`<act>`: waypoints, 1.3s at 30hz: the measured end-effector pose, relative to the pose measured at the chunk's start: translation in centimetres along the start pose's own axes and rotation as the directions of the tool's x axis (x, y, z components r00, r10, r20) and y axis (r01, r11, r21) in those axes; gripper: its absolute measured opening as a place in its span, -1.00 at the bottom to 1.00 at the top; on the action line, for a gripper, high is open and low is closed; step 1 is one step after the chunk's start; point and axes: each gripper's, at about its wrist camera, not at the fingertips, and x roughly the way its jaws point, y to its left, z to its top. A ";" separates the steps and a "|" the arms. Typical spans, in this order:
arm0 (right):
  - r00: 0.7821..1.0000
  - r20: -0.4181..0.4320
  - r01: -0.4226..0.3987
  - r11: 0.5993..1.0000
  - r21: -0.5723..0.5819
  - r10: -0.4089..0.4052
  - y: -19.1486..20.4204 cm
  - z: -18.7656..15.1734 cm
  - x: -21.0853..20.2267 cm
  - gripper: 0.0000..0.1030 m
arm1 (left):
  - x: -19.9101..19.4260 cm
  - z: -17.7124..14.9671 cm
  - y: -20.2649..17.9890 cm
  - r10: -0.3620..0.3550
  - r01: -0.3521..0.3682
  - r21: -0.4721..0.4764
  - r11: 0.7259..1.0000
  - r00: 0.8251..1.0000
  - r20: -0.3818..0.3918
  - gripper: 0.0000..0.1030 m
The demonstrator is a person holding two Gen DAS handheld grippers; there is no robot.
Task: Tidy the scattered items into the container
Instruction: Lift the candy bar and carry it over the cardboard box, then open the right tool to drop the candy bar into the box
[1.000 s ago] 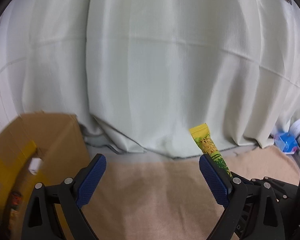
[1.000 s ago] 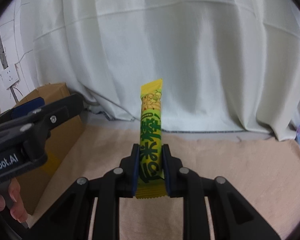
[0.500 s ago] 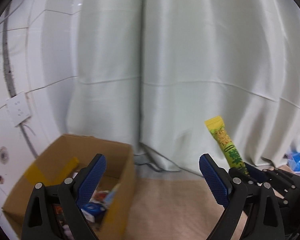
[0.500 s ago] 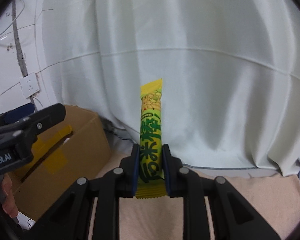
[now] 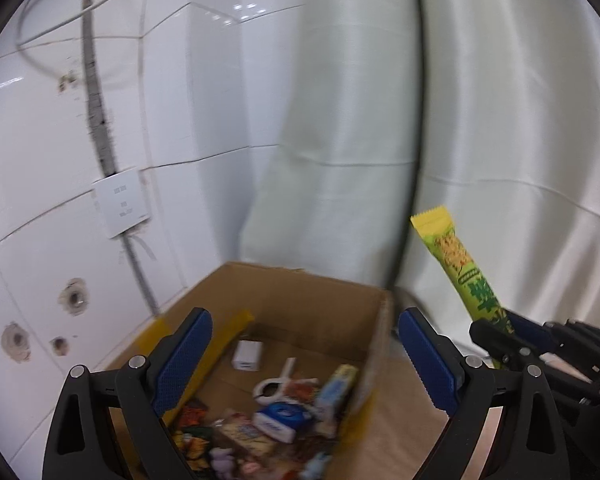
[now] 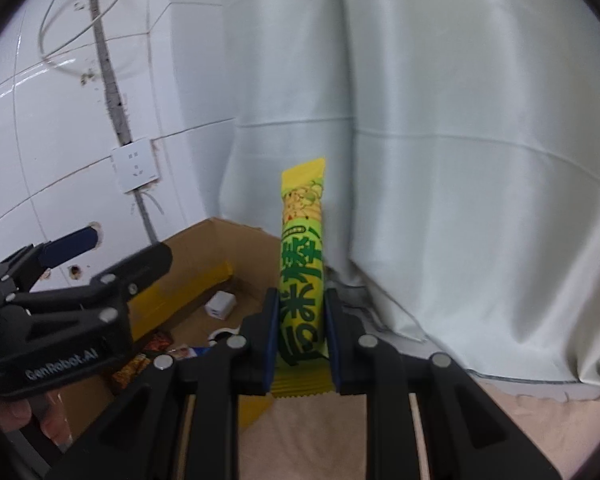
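Snack stick, seen from your left wrist, stands up at the right beyond the cardboard box; carry it over the rim before releasing. Your left gripper has its jaws spread wide, holding nothing, above the box's clutter. From your right wrist, the right gripper pinches the stick's lower end, near the box's right wall; lower it inside, then let go.

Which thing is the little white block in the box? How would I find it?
Find the open cardboard box in the corner by the tiled wall. On its bare brown floor near the back, just past the pile of colourful packets, lies a small white block, maybe a charger. It is plain white and lies apart from the pile.
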 end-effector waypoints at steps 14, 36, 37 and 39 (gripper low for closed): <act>0.984 -0.104 -0.151 0.986 -0.068 0.143 5.5 0.0 5.2 -0.52 | 2.1 -2.1 7.5 0.104 -0.110 -0.085 0.990 0.993 -0.063 0.85; 0.985 -0.117 -0.133 0.988 -0.072 0.124 7.2 -0.7 5.2 0.54 | 1.4 -3.5 10.6 0.121 -0.127 -0.102 0.987 0.990 -0.066 0.85; 0.987 -0.113 -0.124 0.990 -0.072 0.115 7.1 -0.6 5.2 0.70 | 1.5 -3.5 10.6 0.119 -0.125 -0.104 0.987 0.991 -0.067 0.85; 0.990 -0.104 -0.102 0.992 -0.075 0.094 7.1 -0.5 5.0 0.94 | 1.4 -3.5 10.7 0.112 -0.119 -0.117 0.986 0.991 -0.068 0.85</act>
